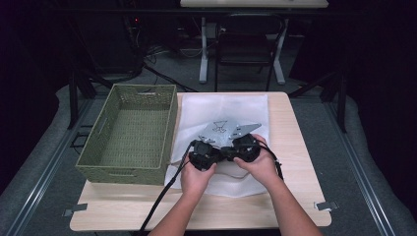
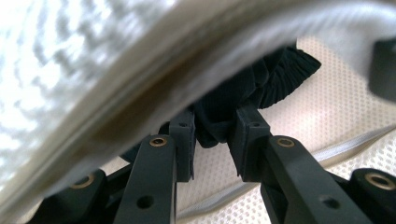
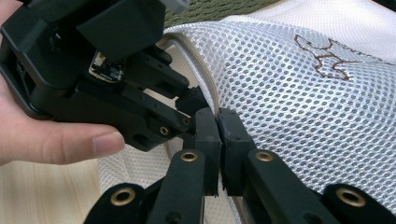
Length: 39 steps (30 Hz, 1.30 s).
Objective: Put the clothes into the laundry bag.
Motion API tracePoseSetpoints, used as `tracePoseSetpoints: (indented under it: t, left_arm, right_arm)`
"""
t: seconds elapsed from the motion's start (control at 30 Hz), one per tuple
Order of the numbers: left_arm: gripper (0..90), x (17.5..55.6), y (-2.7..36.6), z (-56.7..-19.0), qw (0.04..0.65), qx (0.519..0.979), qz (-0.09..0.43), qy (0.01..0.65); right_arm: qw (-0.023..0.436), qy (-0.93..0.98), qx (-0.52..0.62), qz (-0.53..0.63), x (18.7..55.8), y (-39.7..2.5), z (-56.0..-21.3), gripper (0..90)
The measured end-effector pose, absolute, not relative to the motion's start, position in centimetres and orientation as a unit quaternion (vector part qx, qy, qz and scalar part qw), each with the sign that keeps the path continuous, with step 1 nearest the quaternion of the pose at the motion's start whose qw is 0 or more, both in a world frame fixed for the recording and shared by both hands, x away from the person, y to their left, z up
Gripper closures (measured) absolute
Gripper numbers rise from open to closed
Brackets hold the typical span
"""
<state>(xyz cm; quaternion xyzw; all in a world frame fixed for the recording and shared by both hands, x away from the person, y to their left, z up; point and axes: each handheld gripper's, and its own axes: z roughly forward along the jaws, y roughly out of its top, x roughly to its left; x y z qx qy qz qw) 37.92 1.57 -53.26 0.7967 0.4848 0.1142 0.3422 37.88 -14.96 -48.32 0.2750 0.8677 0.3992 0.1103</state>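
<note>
Tongs are both gripping: my right tongs (image 3: 219, 140) are pinching the mesh bag's (image 3: 299, 93) edge, my left tongs (image 2: 212, 140) are holding dark cloth (image 2: 243, 98) inside.

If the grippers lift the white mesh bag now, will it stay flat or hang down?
Probably hang: the white mesh bag already curves up where the right gripper pinches its edge. It looks thin and light. The dark cloth inside may slide.

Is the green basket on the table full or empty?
Empty: the high view shows the green basket's bare woven floor, with nothing lying inside.
</note>
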Motion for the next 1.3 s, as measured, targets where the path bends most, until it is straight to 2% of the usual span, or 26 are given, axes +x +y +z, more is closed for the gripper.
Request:
tracePoseSetpoints:
  t: [0.5,1.1,1.3]
  left_arm:
    - [72.8,39.4,1.7,-53.5,0.331,0.788,0.112,0.507]
    - [72.5,40.2,1.6,-54.5,0.327,0.778,0.134,0.519]
    - [65.5,39.8,2.2,-54.6,0.331,0.782,0.126,0.512]
  right_arm:
    - [0.105,0.87,0.271,0.398,37.8,-15.0,-48.3,88.5]
    - [0.105,0.869,0.27,0.402,37.8,-15.2,-48.2,88.5]
    - [0.103,0.868,0.273,0.402,37.8,-15.4,-48.2,88.5]
